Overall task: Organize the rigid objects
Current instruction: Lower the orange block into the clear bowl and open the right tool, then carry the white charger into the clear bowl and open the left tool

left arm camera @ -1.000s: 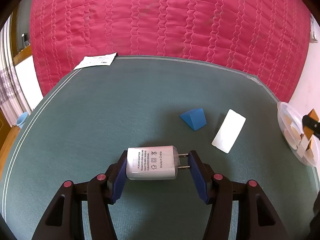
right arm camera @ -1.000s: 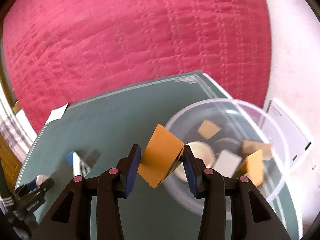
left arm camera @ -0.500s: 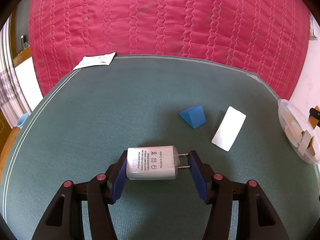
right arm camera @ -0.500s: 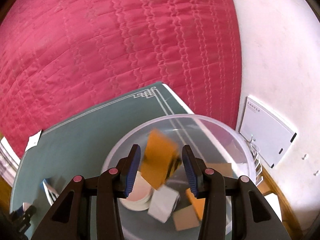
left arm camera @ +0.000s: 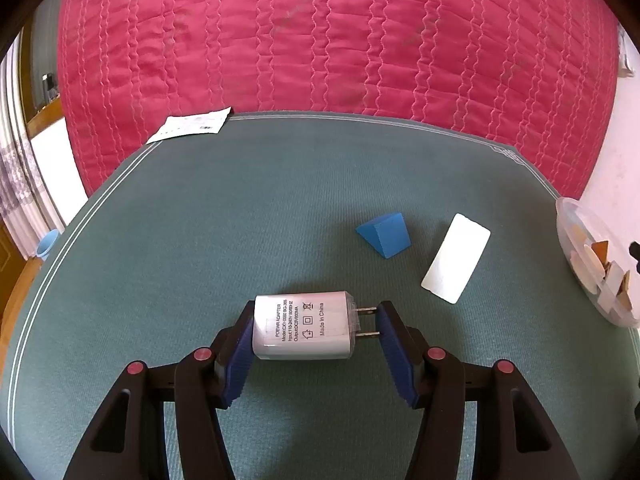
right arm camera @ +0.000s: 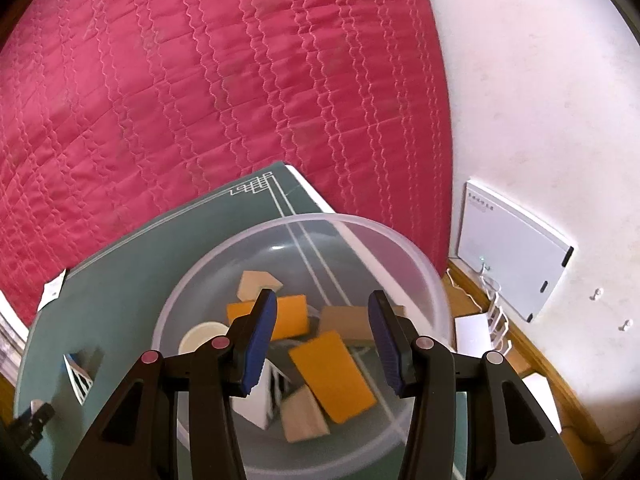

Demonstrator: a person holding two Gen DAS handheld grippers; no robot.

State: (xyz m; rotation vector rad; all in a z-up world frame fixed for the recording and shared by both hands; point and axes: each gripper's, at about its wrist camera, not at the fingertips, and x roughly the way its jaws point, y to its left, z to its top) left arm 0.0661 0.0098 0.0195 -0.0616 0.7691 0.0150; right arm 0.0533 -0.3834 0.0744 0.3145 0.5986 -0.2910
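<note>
My left gripper [left arm camera: 316, 334] is shut on a white power adapter [left arm camera: 302, 325], its prongs against the right pad, low over the green mat [left arm camera: 200, 240]. A blue wedge block [left arm camera: 385, 234] and a white flat block [left arm camera: 456, 263] lie ahead to the right. My right gripper [right arm camera: 323, 338] is open and empty above the clear plastic bowl [right arm camera: 420, 276]. An orange block [right arm camera: 332, 376] lies in the bowl among several wooden, orange and white pieces. The bowl also shows in the left wrist view [left arm camera: 568, 220] at the mat's right edge.
A red quilted bed [left arm camera: 320, 40] rises behind the mat. A paper slip [left arm camera: 192, 128] lies at the mat's far left corner. A white wall [right arm camera: 540, 120] and a white box [right arm camera: 512, 276] stand right of the bowl.
My right gripper carried the orange block over the bowl, opened, and the block now lies in the bowl. My left gripper has stayed still with the adapter.
</note>
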